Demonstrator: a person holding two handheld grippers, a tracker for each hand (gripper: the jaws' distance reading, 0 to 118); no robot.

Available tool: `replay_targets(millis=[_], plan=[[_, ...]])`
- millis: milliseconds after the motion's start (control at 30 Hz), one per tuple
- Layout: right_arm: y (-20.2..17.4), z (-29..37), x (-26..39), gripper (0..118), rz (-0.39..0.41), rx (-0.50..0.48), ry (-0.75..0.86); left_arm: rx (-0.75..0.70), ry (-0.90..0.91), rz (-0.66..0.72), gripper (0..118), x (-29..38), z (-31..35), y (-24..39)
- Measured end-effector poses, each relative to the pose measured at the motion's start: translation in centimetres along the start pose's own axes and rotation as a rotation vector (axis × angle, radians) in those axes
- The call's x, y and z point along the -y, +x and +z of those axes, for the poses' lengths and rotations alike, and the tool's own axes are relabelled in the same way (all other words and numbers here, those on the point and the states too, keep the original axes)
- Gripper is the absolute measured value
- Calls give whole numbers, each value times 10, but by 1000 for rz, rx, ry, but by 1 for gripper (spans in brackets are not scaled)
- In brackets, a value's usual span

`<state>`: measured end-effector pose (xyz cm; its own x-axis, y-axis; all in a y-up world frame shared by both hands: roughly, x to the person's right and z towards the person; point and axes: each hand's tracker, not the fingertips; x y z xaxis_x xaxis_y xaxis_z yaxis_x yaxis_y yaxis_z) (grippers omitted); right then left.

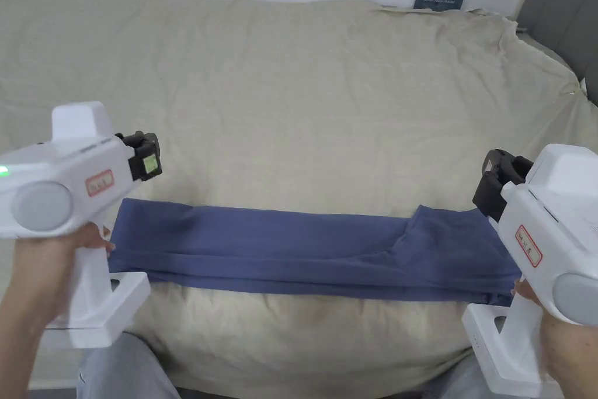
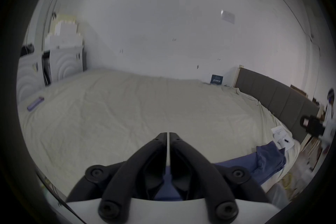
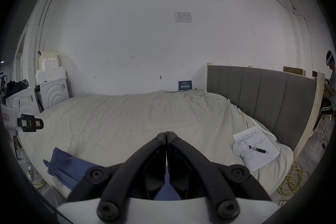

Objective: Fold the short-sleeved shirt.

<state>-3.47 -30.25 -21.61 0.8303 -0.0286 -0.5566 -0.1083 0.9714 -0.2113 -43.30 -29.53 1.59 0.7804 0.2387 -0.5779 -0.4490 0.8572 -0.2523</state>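
The blue shirt (image 1: 303,254), folded into a long band, is lying along the near edge of the bed (image 1: 303,96). The left gripper (image 2: 168,134) and right gripper (image 3: 166,132) are hovering above its two ends, jaws pressed together on nothing.

The shirt (image 1: 303,254) lies along the bed's (image 1: 303,96) near edge. A notebook (image 3: 261,146) lies at its right edge

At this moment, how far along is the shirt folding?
Done: the blue short-sleeved shirt already lies as a long narrow band on the beige bedsheet. In hand: nothing; left gripper and right gripper hover closed above its ends. Left: folding the band crosswise.
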Motion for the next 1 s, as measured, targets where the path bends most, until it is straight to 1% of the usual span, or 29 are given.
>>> replay_targets(millis=[33,67,100,133,167,267,367,467,533,633,667,733,833,867,933,967,1000], plan=[[0,0,0,0,-1,-1,-2,28,-49,36,34,-7,-3,-11],[0,0,-1,0,-3,-2,-3,52,-82,57,65,-10,-6,-18],[0,-1,-1,0,-4,-1,-3,97,-116,72,86,-15,-12,-28],[-1,-2,0,0,-2,1,-3,125,-153,83,103,-16,-16,-36],[-1,-2,-1,0,-1,1,-3,136,-198,96,117,-17,-20,-44],[-2,-4,1,0,1,-1,-6,146,-361,102,118,-14,-37,-65],[-4,-6,3,0,9,5,-12,138,-482,171,118,-3,-55,-88],[-5,-10,6,0,4,10,-28,129,-589,208,118,8,-70,-104],[-6,-12,9,0,9,13,-40,123,-640,252,118,18,-80,-115],[-8,-14,13,0,18,20,-59,133,-629,343,115,31,-82,-121],[-8,-15,14,0,18,21,-63,142,-636,364,109,34,-83,-122],[-8,-16,17,0,24,24,-80,155,-656,372,104,42,-89,-123],[-8,-18,19,0,29,32,-99,151,-703,331,101,52,-96,-117],[-7,-18,19,0,30,35,-101,144,-705,319,97,55,-97,-114],[-7,-18,20,0,32,39,-108,142,-684,296,95,55,-95,-111],[-6,-19,20,0,31,38,-110,146,-676,292,89,53,-93,-110],[-6,-19,20,0,32,37,-113,144,-668,292,77,53,-92,-109]])
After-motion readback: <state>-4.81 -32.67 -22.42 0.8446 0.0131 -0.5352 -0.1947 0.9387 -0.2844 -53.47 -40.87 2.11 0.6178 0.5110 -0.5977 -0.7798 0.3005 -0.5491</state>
